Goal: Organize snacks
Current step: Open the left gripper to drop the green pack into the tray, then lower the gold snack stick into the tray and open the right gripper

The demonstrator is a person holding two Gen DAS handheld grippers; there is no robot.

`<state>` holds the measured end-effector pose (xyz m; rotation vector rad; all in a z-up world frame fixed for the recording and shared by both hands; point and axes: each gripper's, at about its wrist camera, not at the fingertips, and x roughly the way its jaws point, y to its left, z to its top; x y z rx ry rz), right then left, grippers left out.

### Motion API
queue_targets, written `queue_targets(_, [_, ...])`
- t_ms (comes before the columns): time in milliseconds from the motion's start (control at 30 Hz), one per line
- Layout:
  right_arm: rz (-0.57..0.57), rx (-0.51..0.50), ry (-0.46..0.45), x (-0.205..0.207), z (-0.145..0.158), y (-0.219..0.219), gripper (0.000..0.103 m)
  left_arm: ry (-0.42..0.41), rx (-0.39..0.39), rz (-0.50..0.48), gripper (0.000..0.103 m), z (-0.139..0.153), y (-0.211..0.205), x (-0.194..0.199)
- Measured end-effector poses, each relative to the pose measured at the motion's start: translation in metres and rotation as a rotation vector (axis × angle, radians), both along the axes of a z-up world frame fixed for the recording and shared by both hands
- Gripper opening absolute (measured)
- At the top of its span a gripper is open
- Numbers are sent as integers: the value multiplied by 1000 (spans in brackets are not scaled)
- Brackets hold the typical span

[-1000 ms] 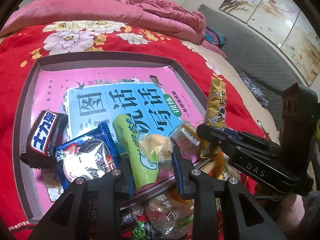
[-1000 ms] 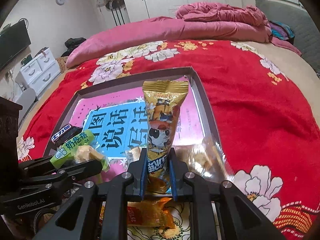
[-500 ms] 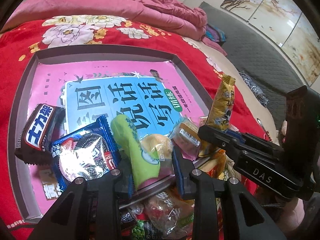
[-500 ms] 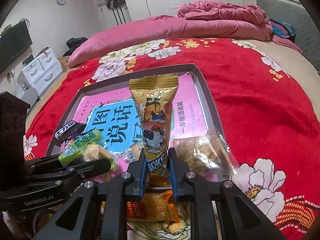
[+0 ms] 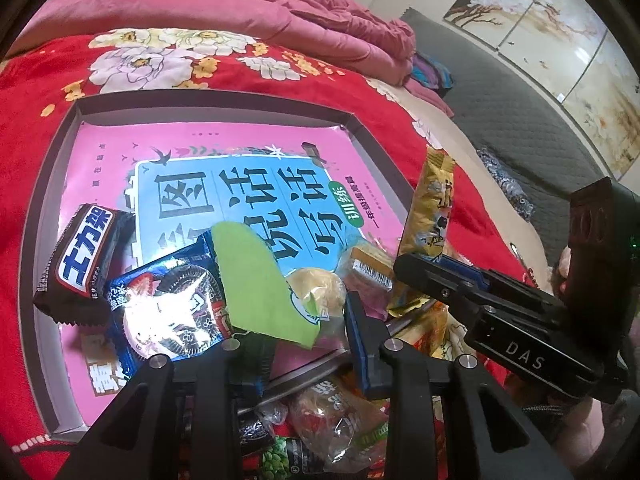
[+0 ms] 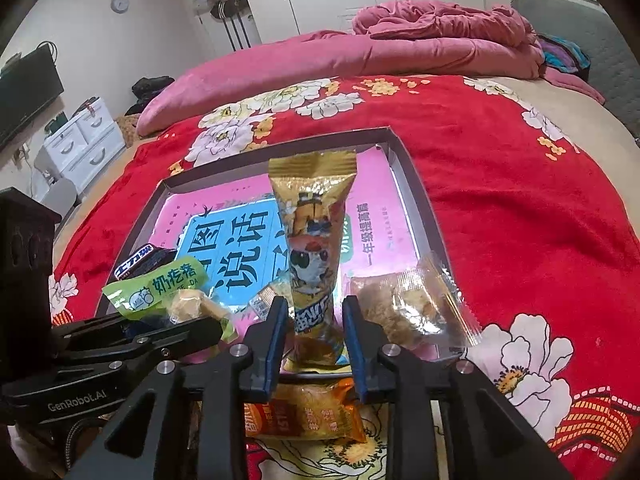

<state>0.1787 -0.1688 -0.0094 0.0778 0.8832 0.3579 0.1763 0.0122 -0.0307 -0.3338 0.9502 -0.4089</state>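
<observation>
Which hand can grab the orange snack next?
Right. The right gripper has just been opening around the gold packet, close by the orange snack; the left gripper grips the green packet.

Beyond the right gripper, a pink duvet (image 6: 320,60) lies bunched across the red floral blanket (image 6: 520,208); white drawers (image 6: 80,140) stand far left.

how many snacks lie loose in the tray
4: black bar at the left, blue cookie pack beside it, small barcoded pack mid-front, clear pack at the right front corner. More may hide behind the green pack or gold pack.
</observation>
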Motion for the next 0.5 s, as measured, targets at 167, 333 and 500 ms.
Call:
queue_targets(167, [-9,-1,3,0,0,-1,36,5,-20,7,33,0,3,0])
queue_targets(333, [-17,10,3,-2,2,-4,37,6,-27,14,33,1,4,1])
queue_targets(500, [-24,2,-2,-2,4,-6,38,10,-28,16,35,1,5,1])
